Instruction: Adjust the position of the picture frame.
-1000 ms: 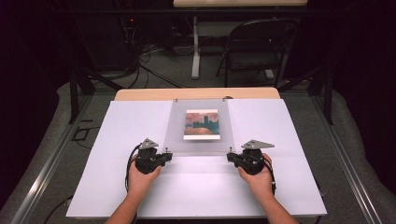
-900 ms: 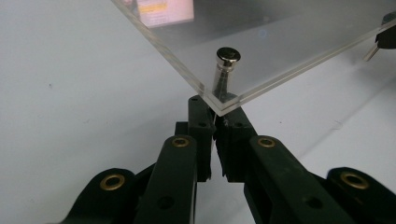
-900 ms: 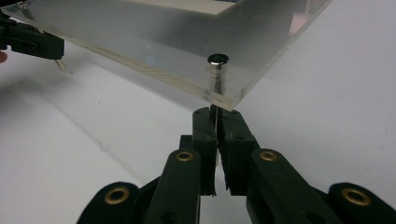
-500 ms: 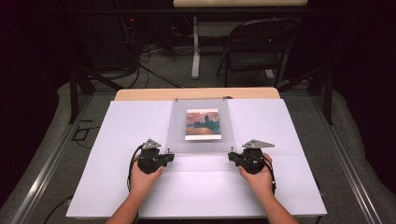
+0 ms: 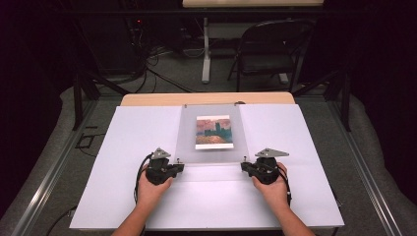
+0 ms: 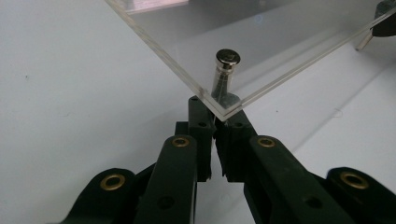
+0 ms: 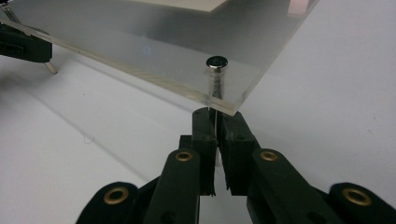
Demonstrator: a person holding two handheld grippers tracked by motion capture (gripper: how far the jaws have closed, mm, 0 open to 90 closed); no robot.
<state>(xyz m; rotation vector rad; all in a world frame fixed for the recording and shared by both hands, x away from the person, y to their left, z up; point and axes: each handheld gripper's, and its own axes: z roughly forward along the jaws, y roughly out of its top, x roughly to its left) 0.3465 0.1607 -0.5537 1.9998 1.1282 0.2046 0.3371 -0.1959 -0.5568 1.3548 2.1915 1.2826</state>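
A clear acrylic panel (image 5: 187,142) with a painted picture (image 5: 213,132) under it lies in the middle of the white table (image 5: 123,147). A metal pin runs through each near corner. My left gripper (image 5: 181,167) is at the near left corner. In the left gripper view its jaws (image 6: 215,116) are shut on the lower end of the left corner pin (image 6: 226,70). My right gripper (image 5: 243,167) is at the near right corner, and its jaws (image 7: 216,123) are shut on the thin shank of the right corner pin (image 7: 215,74). The panel's near edge stands off the table.
A strip of wooden tabletop (image 5: 206,98) shows behind the white sheet. Beyond the table stand a folding chair (image 5: 268,54) and a table leg (image 5: 206,49), with cables on the floor. Metal rails (image 5: 44,182) run along both sides.
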